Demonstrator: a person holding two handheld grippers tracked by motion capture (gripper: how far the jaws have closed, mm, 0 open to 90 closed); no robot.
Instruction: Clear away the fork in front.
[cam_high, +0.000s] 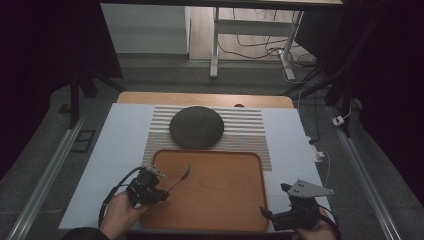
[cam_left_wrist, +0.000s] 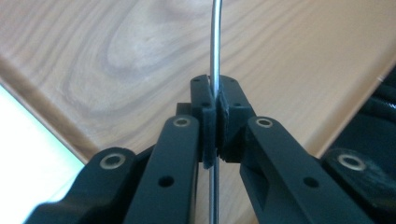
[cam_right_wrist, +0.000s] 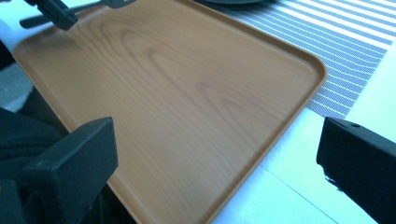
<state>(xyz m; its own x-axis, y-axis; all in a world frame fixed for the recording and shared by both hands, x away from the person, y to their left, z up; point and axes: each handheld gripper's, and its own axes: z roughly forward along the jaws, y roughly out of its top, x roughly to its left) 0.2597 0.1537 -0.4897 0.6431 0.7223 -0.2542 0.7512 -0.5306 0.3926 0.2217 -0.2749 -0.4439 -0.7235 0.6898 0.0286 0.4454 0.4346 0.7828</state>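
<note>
I have the left tongs (cam_high: 161, 191) clamped on the fork (cam_high: 183, 176) by its thin handle, head raised over the tray's (cam_high: 215, 205) left edge, so it can be carried. My right tongs (cam_high: 272, 216) gape empty at the tray's near right corner.

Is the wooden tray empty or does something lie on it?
Empty: the brown wooden tray is bare; the metal fork is held above it.
</note>
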